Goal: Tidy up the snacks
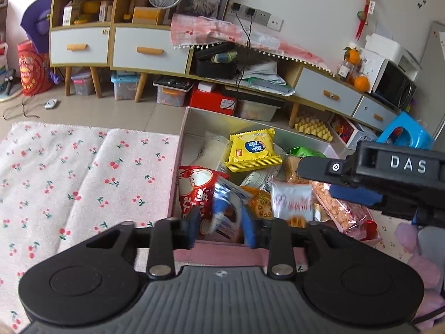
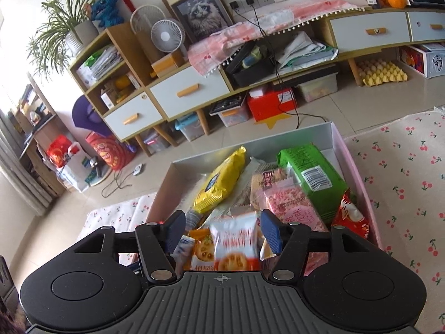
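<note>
A pink box (image 1: 180,144) with a white inside holds several snack packets: a yellow one (image 1: 254,150), a red one (image 1: 194,192) and a green one (image 2: 314,175). My left gripper (image 1: 221,231) hangs over the box's near edge. It is open, and a blurred blue-and-white packet (image 1: 225,208) lies between its blue pads. My right gripper (image 2: 222,232) is open too. A white-and-orange cracker packet (image 2: 235,242) sits between its pads with a gap on the left side. A pink packet (image 2: 294,206) lies just beyond. The right gripper's black body (image 1: 400,167) reaches in from the right.
The box rests on a cherry-print mat (image 1: 69,181) on a tiled floor. Behind it stands a low cabinet (image 1: 150,53) with storage bins beneath it. A yellow egg tray (image 1: 314,128) and a blue stool (image 1: 406,133) lie at the back right.
</note>
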Available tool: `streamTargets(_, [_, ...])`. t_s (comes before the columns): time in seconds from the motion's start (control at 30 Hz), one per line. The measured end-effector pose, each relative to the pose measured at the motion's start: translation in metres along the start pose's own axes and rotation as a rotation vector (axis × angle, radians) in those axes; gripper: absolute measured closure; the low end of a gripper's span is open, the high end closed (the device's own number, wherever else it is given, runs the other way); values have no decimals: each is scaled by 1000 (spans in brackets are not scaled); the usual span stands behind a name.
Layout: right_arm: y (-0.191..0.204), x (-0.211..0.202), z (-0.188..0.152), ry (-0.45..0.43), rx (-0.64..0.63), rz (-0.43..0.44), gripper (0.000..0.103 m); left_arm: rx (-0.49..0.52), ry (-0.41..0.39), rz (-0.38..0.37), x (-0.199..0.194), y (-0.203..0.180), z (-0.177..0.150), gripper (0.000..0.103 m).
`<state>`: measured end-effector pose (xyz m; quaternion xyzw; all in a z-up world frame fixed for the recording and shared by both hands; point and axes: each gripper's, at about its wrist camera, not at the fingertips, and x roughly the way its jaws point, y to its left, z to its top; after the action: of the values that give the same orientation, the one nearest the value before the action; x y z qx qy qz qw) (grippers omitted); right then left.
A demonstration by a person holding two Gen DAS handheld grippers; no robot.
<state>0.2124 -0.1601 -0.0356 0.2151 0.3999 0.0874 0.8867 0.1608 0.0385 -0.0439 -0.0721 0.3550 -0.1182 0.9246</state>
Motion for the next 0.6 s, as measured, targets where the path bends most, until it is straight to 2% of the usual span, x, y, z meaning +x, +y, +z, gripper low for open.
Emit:
streamTargets(0.13, [2, -12, 3, 10, -13, -17, 43, 23, -9, 12, -12, -4, 2, 54])
streamTargets(0.2, [3, -24, 4, 19, -25, -32, 34, 26, -8, 27, -20, -5, 3, 43])
streamTargets(0.23, [4, -30, 5, 20, -38, -45, 29, 32, -3, 43, -25, -7, 3, 41])
streamTargets(0.33, [3, -49, 7, 24, -72, -90, 29, 54, 18, 84, -40, -11, 2, 38])
streamTargets(0.4, [0, -60, 7, 32, -65, -111, 29, 49, 21, 96, -52, -14, 1, 27])
streamTargets(0.5, [-4, -78, 4, 56, -45, -121, 28, 49, 21, 94, -69, -20, -1, 20])
streamTargets(0.57, [-3, -89, 2, 65, -43, -133, 21, 57, 25, 95, -78, -24, -3, 15])
streamTargets(0.6, [-1, -96, 0, 66, -48, -138, 21, 59, 29, 98, -81, -26, -5, 11])
